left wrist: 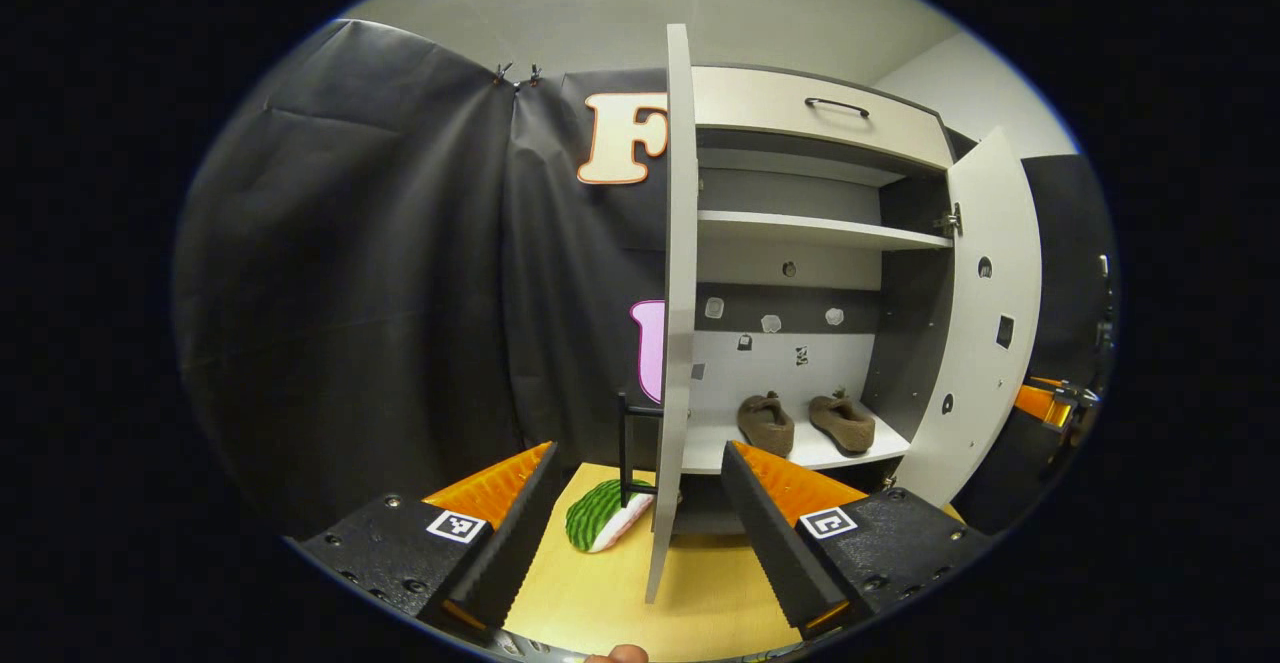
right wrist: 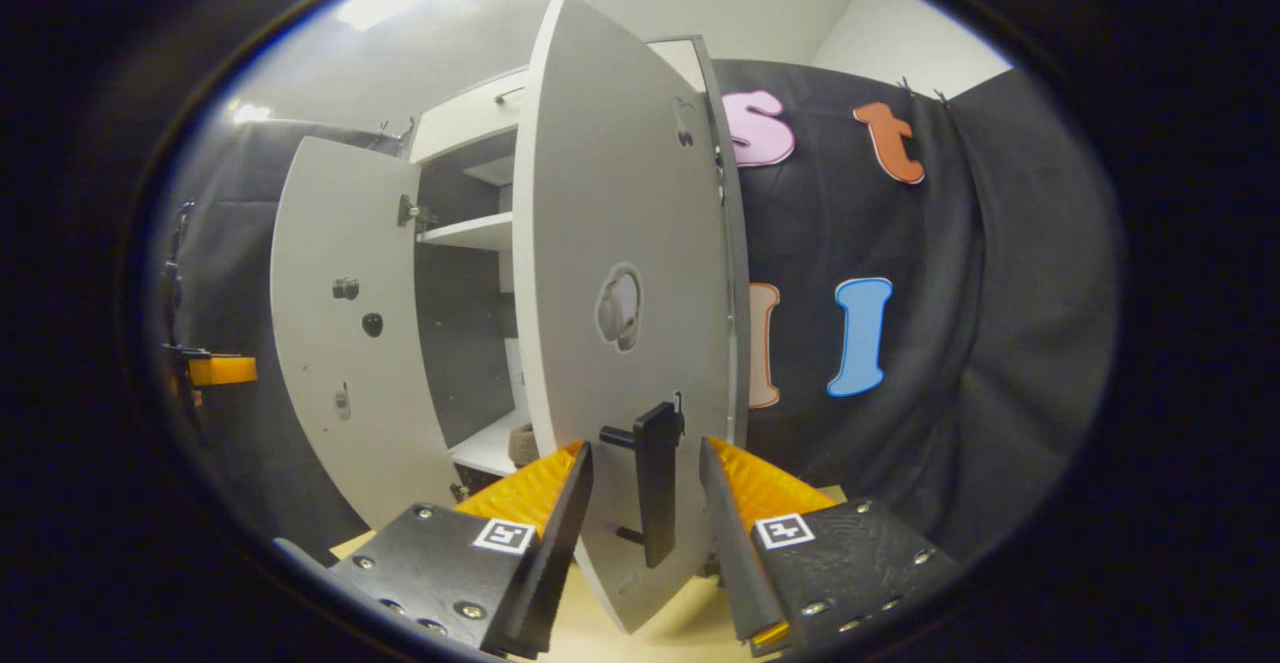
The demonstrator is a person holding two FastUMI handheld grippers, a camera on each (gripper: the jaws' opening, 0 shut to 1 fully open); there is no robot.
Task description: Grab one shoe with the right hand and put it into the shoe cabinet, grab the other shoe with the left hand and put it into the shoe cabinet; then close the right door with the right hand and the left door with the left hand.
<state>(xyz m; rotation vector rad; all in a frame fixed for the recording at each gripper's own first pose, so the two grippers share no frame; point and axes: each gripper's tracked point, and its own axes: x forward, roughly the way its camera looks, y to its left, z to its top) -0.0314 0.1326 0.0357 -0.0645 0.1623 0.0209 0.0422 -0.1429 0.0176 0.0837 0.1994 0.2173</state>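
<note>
Two brown shoes (left wrist: 767,423) (left wrist: 842,421) stand side by side on the shoe cabinet's lower shelf (left wrist: 800,453). Both doors stand open. In the left gripper view the left door (left wrist: 680,293) is edge-on straight ahead, its black handle (left wrist: 625,443) on the outer side. My left gripper (left wrist: 638,448) is open, with the door's edge showing between its fingers, farther off. In the right gripper view my right gripper (right wrist: 645,446) is open around the right door's black handle (right wrist: 655,483), fingers apart from it. A bit of one shoe (right wrist: 520,443) peeks out behind that door (right wrist: 620,243).
A green, watermelon-patterned object (left wrist: 600,515) lies on the wooden table (left wrist: 700,593) by the left door's foot. The cabinet has an upper shelf (left wrist: 820,231) and a top drawer (left wrist: 820,118). The other gripper's orange part shows at each view's side (left wrist: 1040,401) (right wrist: 220,370).
</note>
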